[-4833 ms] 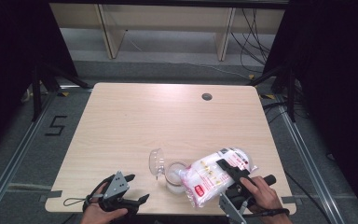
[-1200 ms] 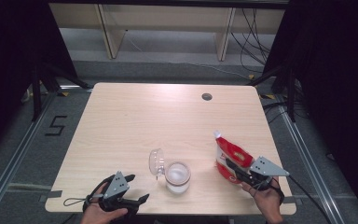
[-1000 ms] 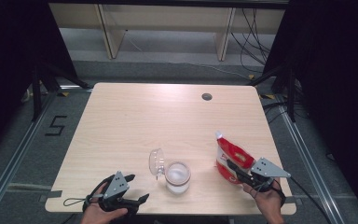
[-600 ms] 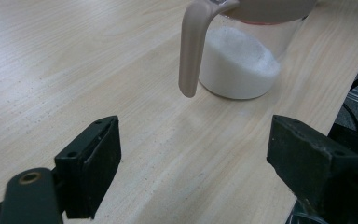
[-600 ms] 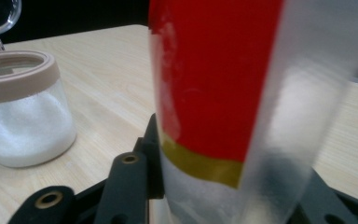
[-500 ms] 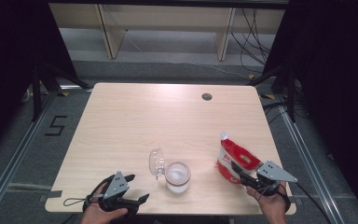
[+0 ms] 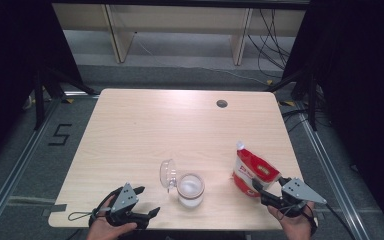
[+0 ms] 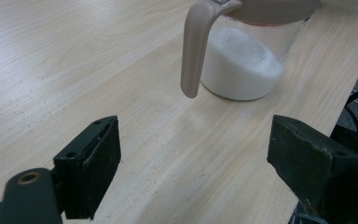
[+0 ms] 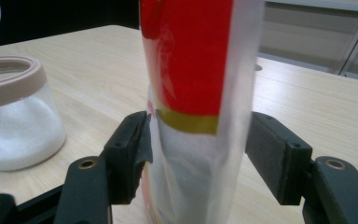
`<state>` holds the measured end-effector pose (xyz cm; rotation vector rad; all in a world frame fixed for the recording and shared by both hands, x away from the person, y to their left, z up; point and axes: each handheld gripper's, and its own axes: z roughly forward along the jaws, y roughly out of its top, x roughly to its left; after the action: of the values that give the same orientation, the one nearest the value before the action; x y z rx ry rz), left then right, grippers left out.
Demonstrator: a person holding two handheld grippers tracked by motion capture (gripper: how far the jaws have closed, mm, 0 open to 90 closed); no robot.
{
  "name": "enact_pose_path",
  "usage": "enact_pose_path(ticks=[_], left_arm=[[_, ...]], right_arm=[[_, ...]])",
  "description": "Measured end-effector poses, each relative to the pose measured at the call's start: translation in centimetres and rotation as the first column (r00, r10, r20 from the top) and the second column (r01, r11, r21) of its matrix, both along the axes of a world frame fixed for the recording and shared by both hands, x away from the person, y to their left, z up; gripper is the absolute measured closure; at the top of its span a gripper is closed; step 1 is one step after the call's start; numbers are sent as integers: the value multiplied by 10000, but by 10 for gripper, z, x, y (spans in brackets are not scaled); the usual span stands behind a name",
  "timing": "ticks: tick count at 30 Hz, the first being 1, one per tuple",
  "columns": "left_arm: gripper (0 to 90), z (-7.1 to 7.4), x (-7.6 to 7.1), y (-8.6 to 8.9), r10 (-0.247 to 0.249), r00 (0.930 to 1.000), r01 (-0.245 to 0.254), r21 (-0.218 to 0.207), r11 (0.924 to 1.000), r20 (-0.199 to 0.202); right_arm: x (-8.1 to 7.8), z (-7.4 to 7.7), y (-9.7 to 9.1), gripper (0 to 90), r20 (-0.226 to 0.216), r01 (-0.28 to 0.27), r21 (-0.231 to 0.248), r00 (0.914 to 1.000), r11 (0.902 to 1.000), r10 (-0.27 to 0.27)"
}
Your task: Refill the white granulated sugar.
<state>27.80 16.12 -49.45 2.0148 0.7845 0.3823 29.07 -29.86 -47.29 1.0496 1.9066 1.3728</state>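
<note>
1. Near edge of the surface (image 7: 130, 125), left corner: the left hand-held gripper (image 7: 139, 204) rests low, jaws wide apart with nothing between them. In the left gripper view it looks toward the jar's handle, well short of touching it.

2. Near edge, right corner: the right hand-held gripper (image 7: 260, 189) sits behind the pouch (image 7: 252, 171). Its jaws have just been opening. In the right gripper view the pouch stands between the pads (image 9: 272, 151); the right pad stands just off the film, the left pad lies at or against it, contact not certain. Read as released, not clamped.

3. Pouch: red and white, standing upright on its base near the right edge, top corner tilted toward the far side. Judged a soft film bag, part full: light, slippery, yielding under squeeze, easily tipped. Best hold appears to be across the lower body, where the contents give it some stiffness.

4. Jar (image 7: 190, 188): clear, with white granules inside, near the middle of the near edge, lid (image 7: 168, 173) hinged open at its left. Likely rigid and breakable; the handle (image 8: 192, 51) or the rim offers a hold.

5. Far edge: a round cable hole (image 7: 222, 103), right of centre.
</note>
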Motion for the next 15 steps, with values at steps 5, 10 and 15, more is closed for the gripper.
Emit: enact_pose_path(ticks=[5, 10, 15], left_arm=[[169, 0, 1, 1, 77, 9999, -77, 42, 10000, -66], [170, 0, 2, 1, 61, 10000, -61, 11, 10000, -60], [167, 0, 3, 2, 165, 9999, -165, -39, 9999, -37]], right_arm=[[-5, 1, -3, 382, 107, -69, -217, 9999, 9997, 71], [-11, 0, -4, 359, -132, -78, -455, 9999, 9989, 72], [-21, 1, -6, 359, -427, 360, -216, 9984, 9991, -369]])
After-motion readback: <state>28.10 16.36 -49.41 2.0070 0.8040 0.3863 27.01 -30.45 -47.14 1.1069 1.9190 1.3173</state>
